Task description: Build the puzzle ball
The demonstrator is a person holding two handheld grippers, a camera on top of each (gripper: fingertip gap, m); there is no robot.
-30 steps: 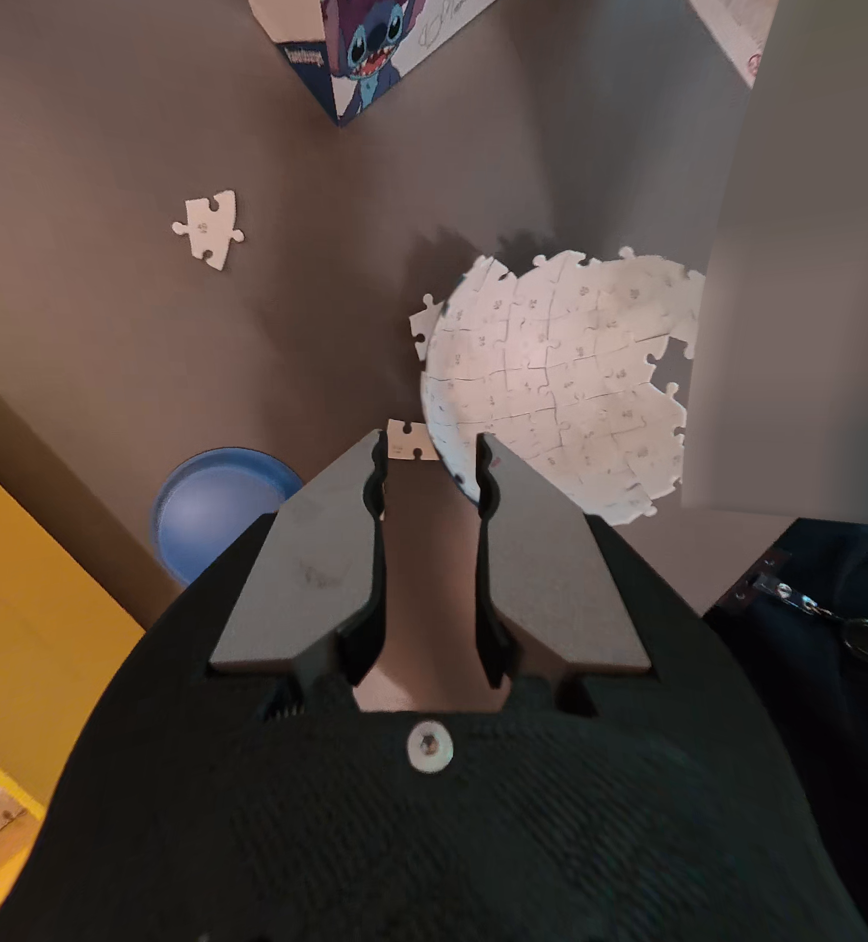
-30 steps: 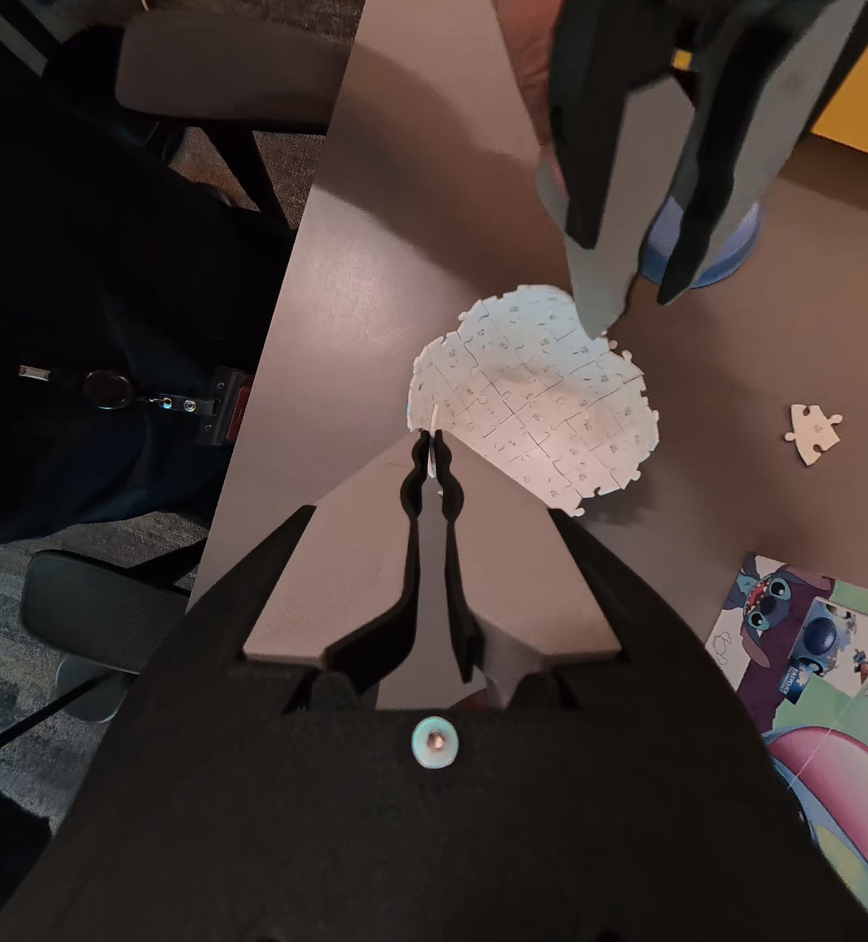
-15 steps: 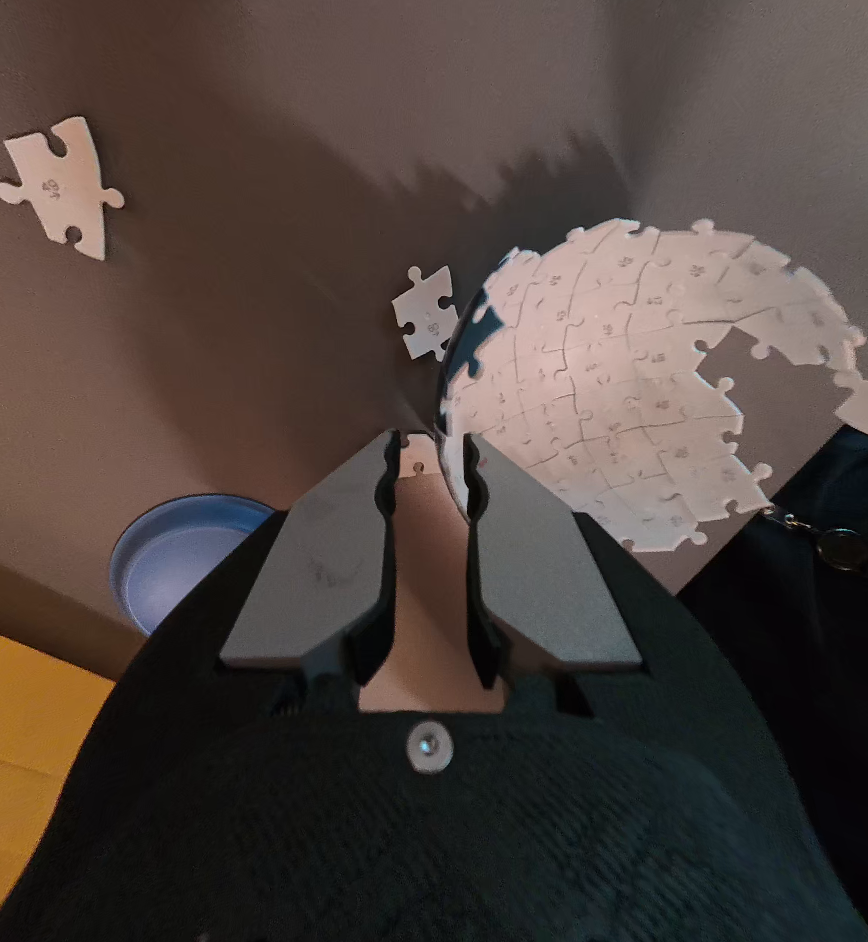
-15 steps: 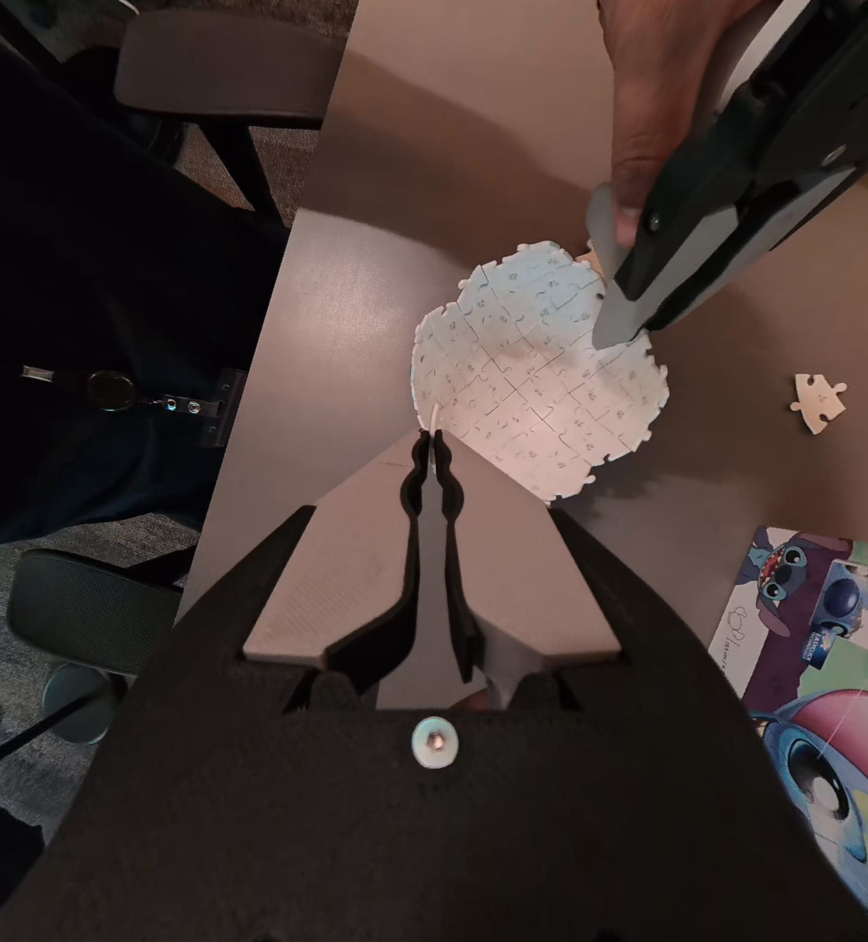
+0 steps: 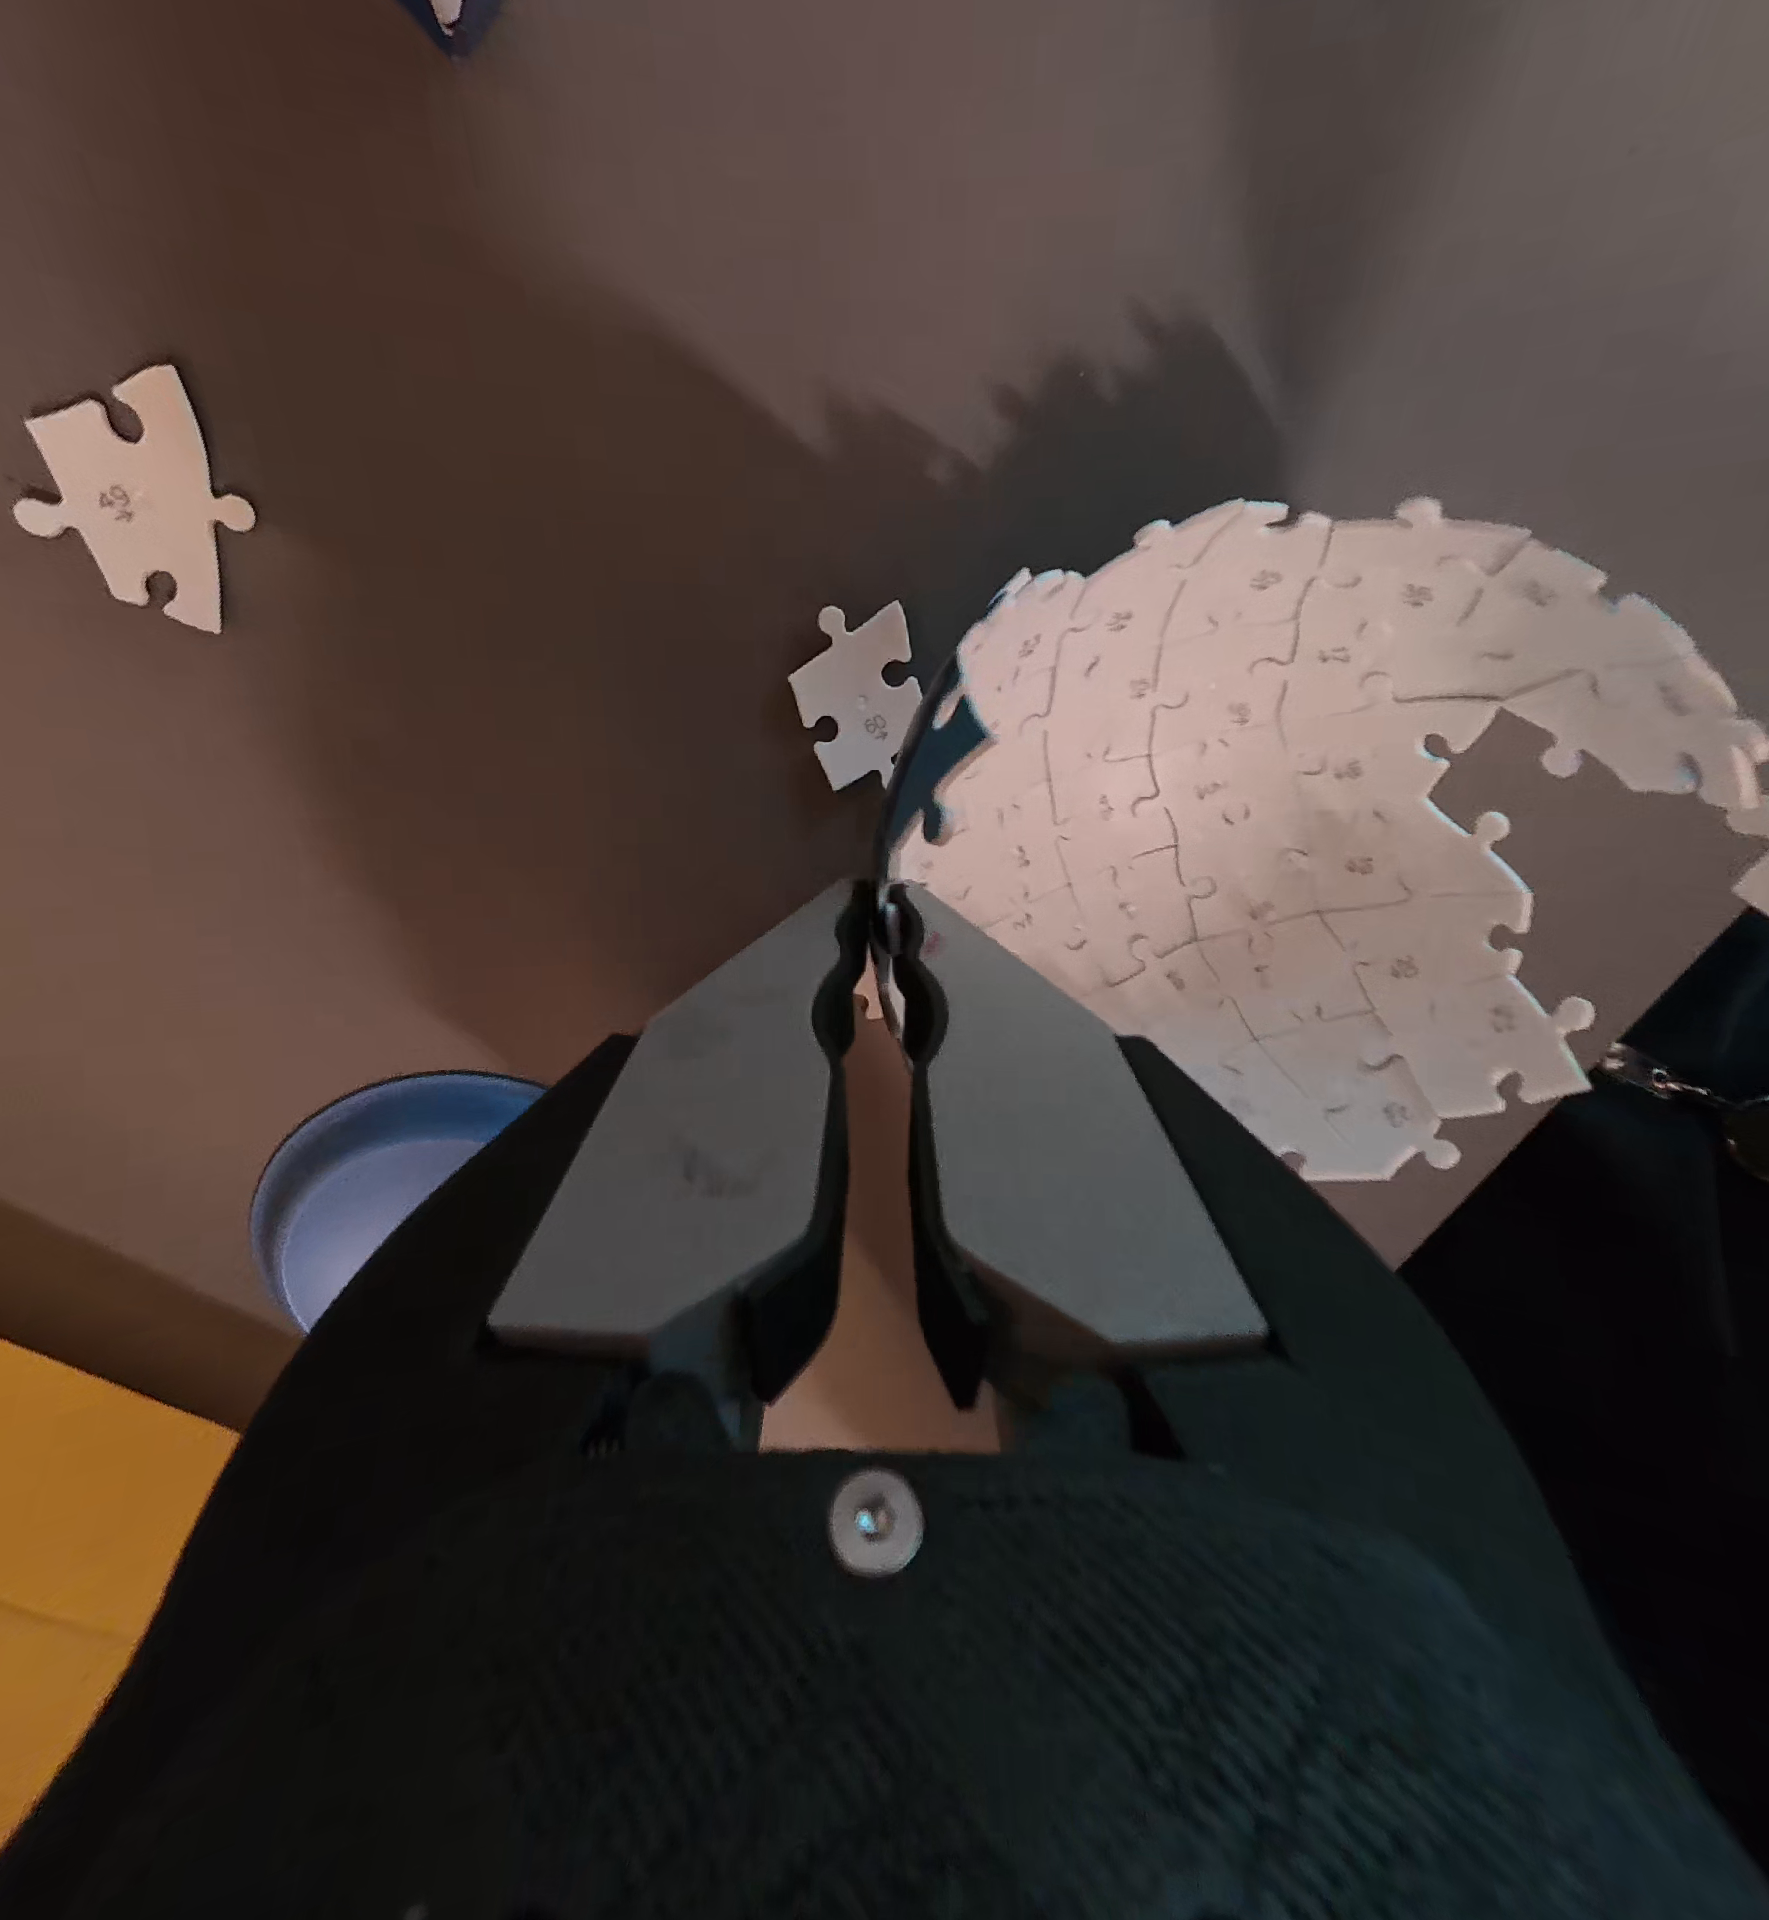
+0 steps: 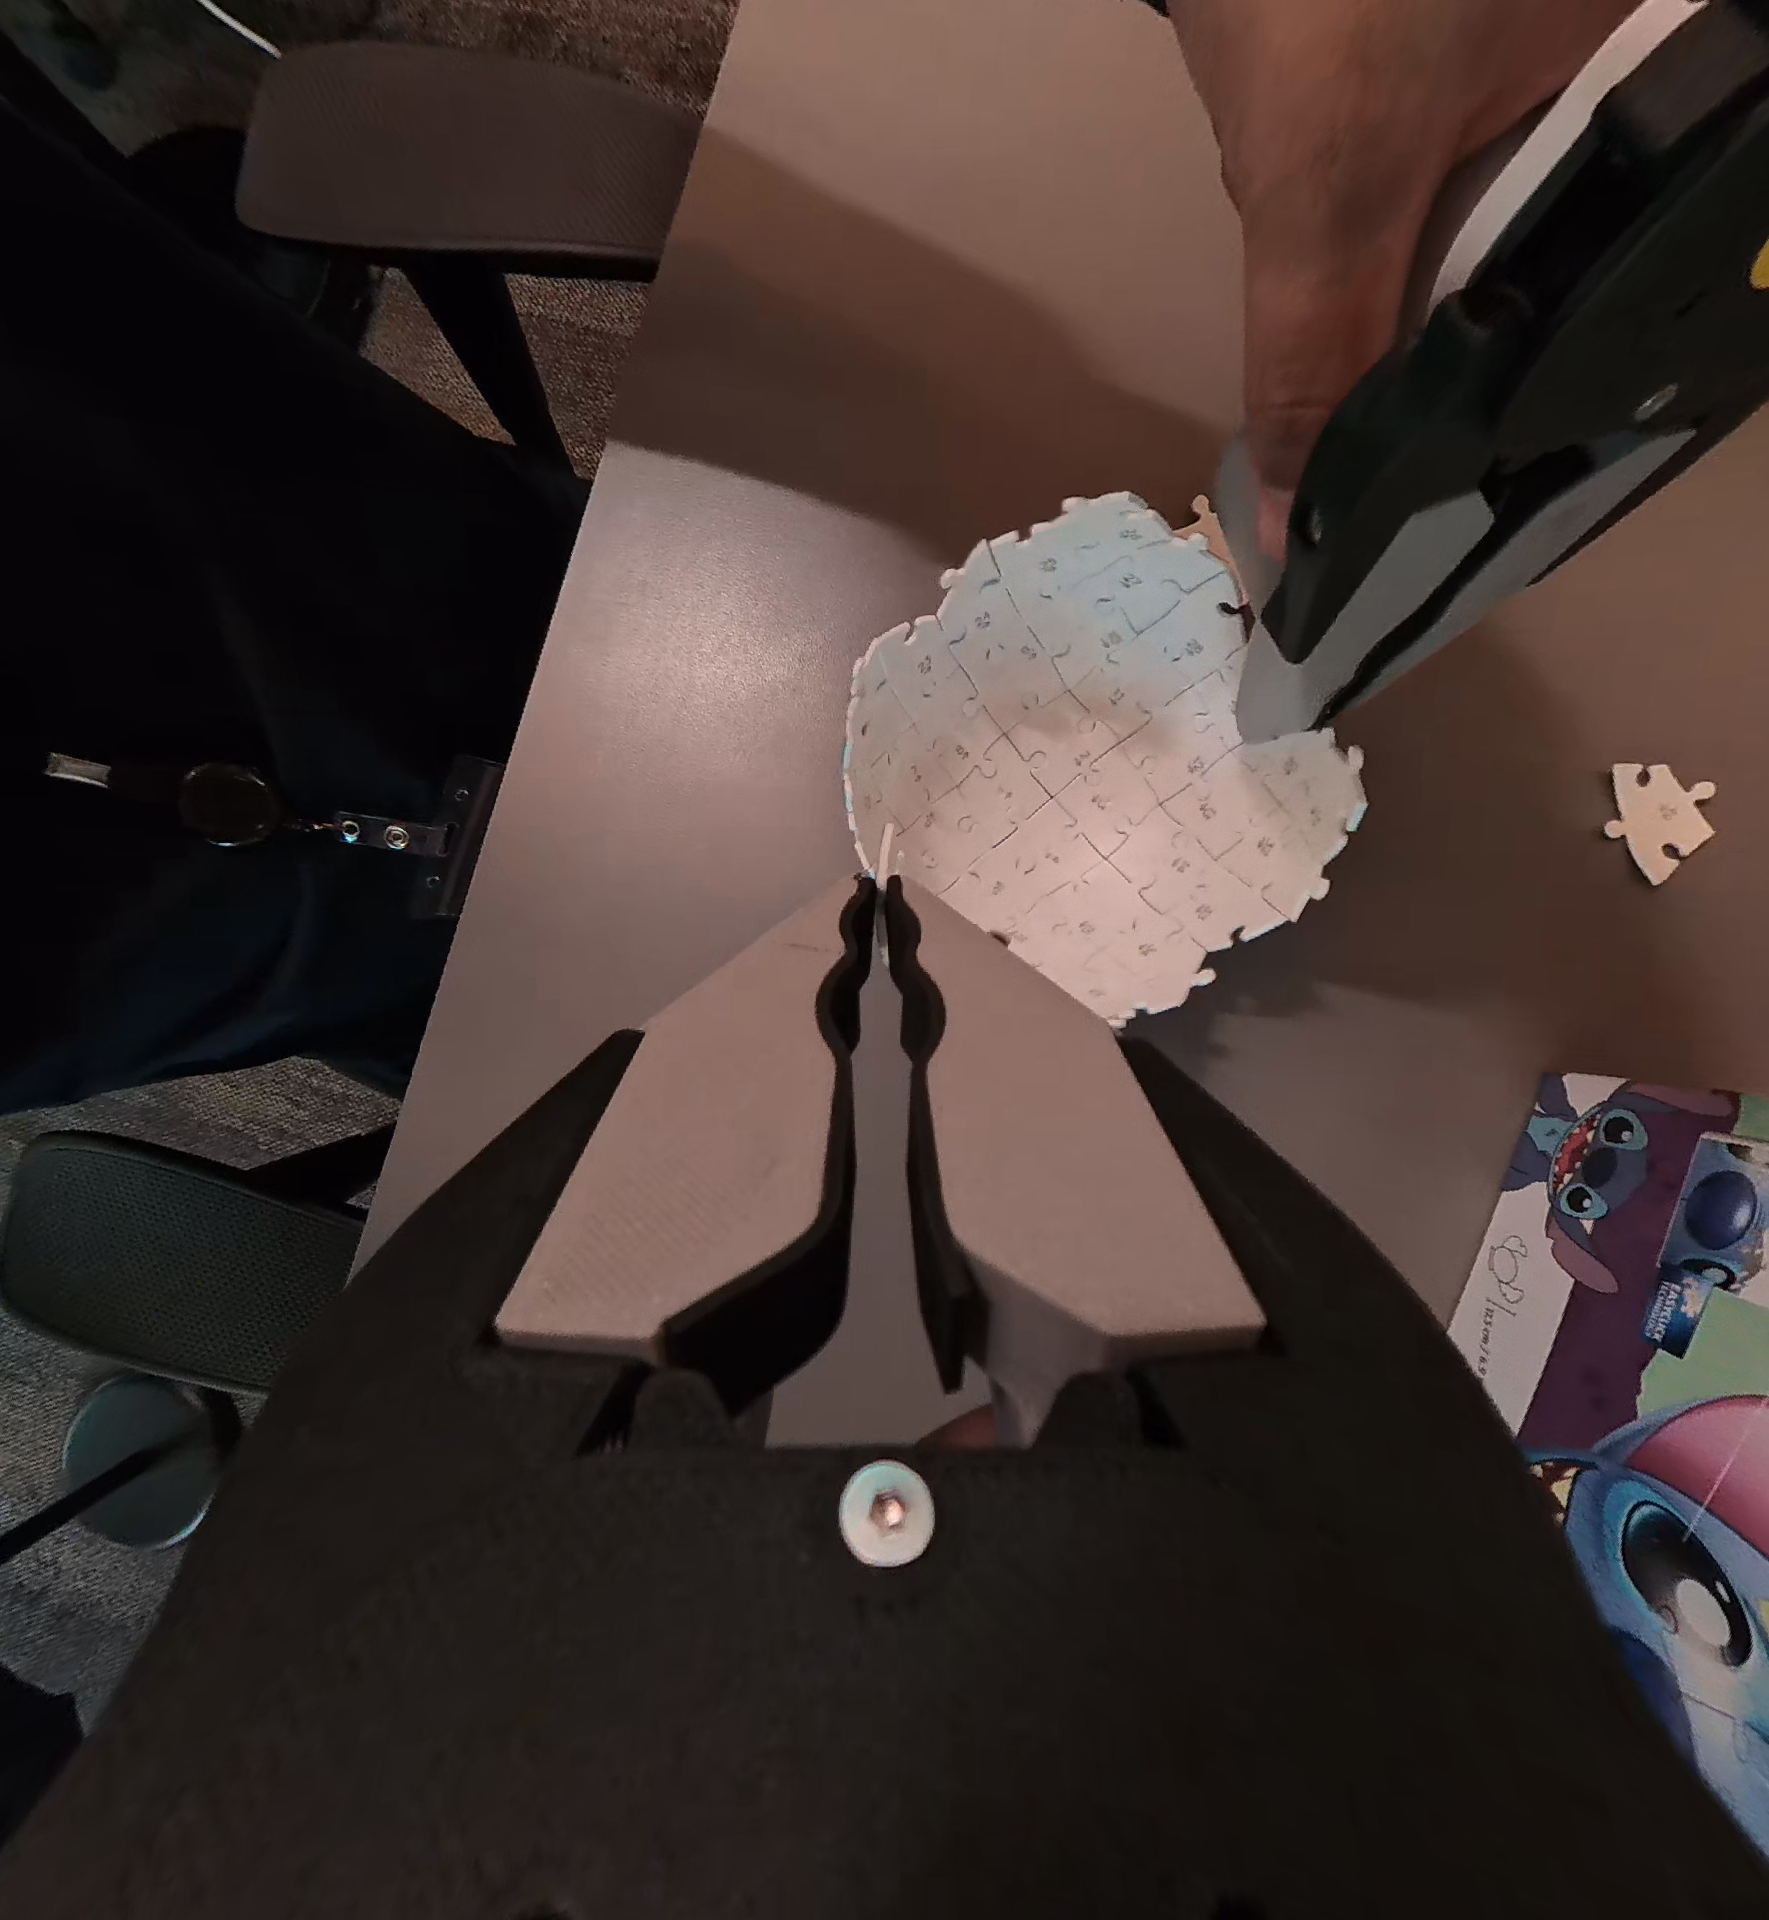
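Left claw (image 5: 880, 925) now clamped on the rim of the white, half-built puzzle ball (image 5: 1244, 831); right claw (image 6: 880, 894) likewise.

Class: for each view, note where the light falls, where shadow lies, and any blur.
Left wrist view: puzzle shell brightly lit, jagged shadow behind on the table, edges soft. Right wrist view: shell centre glows, table glossy, other gripper slightly blurred.

The half-built ball (image 5: 1223, 831) sat on the table (image 5: 547, 312), one loose piece (image 5: 859, 696) just left, another (image 5: 132, 499) far left.
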